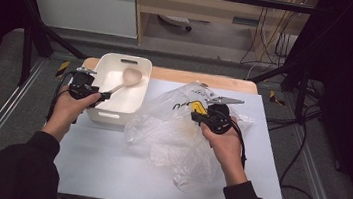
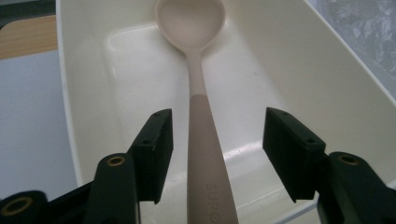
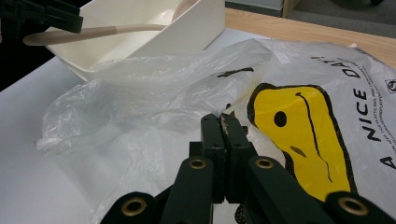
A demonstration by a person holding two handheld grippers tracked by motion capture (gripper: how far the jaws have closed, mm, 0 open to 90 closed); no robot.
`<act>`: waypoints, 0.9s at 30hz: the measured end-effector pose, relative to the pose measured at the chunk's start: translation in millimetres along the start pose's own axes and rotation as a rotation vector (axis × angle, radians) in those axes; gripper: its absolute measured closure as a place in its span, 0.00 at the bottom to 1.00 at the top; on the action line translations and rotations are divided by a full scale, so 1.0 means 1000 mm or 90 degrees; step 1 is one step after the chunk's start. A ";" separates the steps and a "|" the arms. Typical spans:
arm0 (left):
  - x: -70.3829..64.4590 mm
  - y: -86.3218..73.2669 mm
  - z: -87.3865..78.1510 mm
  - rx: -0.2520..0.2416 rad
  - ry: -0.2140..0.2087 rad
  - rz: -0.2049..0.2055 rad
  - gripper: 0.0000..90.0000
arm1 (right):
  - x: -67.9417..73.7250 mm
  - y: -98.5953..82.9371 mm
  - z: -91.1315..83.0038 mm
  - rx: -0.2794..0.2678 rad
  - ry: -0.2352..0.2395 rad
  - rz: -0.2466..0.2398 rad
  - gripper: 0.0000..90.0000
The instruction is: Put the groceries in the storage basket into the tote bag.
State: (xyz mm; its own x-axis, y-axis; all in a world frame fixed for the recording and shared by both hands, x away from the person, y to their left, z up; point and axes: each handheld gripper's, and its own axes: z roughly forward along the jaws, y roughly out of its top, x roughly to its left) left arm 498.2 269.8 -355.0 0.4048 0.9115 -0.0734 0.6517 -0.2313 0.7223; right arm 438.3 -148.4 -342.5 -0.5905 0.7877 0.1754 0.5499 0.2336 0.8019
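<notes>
So the left gripper (image 2: pixel 217 140) has its two black jaws spread wide, one on each side of the handle of a long beige plastic spoon (image 2: pixel 201 140), with clear daylight between each pad and the handle, so it isn't pinching anything. The handle runs straight up the middle between the jaws and away from the gripper, the round bowl end pointing off toward the far wall of the white rectangular plastic tub (image 2: pixel 84 93). The long axis lines up pretty much with the jaws. The near end of the handle is cut off at the bottom of the left gripper view, and there's some embossed lettering on it I can only partly read. The finish looks matte and smooth, and the tub is glossy inside with rounded corners.

The right gripper (image 3: pixel 224 126) has its jaws pressed together, and a bit of the thin, crinkly, see-through plastic bag (image 3: pixel 154 93) looks pinched right at the tips; how much film is caught is hard to say. Just to one side of the jaws the bag carries a yellow printed face and black letters, partly cut off at the frame edge.

From the high view, the left hand (image 1: pixel 70 107) sits at the tub's near corner and the right hand (image 1: pixel 225 140) is over the crumpled bag, both on the white table top (image 1: pixel 106 167).
</notes>
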 end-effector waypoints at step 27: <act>0.000 -0.007 0.014 0.016 0.023 -0.001 0.61 | -0.004 -0.001 -0.001 0.003 -0.003 0.006 1.00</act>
State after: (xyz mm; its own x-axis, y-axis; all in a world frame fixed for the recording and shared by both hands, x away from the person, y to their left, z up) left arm 502.7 266.3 -369.7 0.3798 0.9238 -0.0494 0.6685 -0.2371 0.7049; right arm 439.4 -152.6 -343.2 -0.5826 0.7927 0.1793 0.5574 0.2291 0.7980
